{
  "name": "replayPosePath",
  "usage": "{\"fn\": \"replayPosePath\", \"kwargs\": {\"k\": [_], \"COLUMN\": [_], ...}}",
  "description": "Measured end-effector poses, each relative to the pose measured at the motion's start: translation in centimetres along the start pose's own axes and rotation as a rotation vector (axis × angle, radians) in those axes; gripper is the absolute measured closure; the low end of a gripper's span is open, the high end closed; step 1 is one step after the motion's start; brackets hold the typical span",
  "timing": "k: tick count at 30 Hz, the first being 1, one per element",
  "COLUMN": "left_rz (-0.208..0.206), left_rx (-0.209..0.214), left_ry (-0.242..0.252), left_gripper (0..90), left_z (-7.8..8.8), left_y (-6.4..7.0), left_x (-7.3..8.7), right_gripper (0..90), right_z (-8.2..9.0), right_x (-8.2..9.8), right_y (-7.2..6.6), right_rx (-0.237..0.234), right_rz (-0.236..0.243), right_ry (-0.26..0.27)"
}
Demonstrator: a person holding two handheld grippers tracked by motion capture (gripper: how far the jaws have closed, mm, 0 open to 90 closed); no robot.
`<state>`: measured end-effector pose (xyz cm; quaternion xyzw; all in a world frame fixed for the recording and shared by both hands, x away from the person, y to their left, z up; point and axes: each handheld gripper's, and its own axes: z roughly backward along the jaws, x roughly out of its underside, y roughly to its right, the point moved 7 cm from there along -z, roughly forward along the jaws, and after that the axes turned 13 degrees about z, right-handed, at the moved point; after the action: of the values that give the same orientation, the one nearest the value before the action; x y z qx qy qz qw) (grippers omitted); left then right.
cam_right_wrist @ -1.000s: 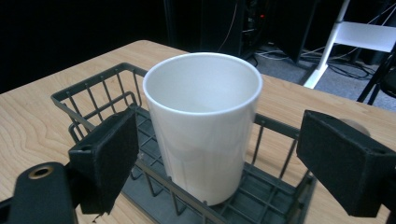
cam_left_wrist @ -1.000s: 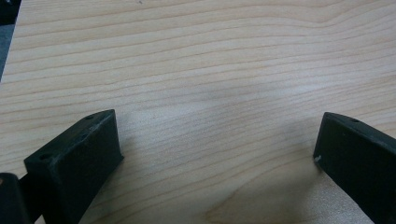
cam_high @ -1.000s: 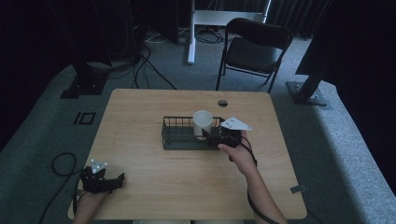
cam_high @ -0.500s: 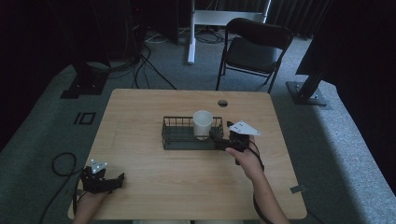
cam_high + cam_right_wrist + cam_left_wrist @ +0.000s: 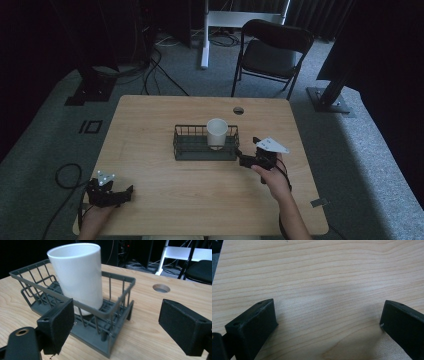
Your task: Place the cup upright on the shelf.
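change: my right gripper (image 5: 248, 156) has let go of the cup (image 5: 217, 133) and backed away from the basket (image 5: 182, 148), jaws wide and empty
meaning: I judge the placing done
cup: stands in the basket's right end, long axis upright, mouth up
left gripper (image 5: 120, 194): jaws wide, empty, low over bare table (image 5: 150, 115)
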<state>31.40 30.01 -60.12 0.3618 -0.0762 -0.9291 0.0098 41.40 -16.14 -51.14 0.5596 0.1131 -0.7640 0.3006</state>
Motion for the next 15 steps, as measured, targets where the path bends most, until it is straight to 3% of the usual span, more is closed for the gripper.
{"fn": "replayPosePath", "kwargs": {"k": [15], "left_rz": [0.000], "left_rx": [0.000], "left_ry": [0.000], "left_gripper": [0.8], "left_z": [0.0], "left_y": [0.0], "left_x": [0.0], "right_gripper": [13.2], "right_z": [0.7], "right_x": [3.2], "right_y": [1.2], "right_rx": [0.041], "right_rz": [-0.033], "right_ry": [-0.037]}}
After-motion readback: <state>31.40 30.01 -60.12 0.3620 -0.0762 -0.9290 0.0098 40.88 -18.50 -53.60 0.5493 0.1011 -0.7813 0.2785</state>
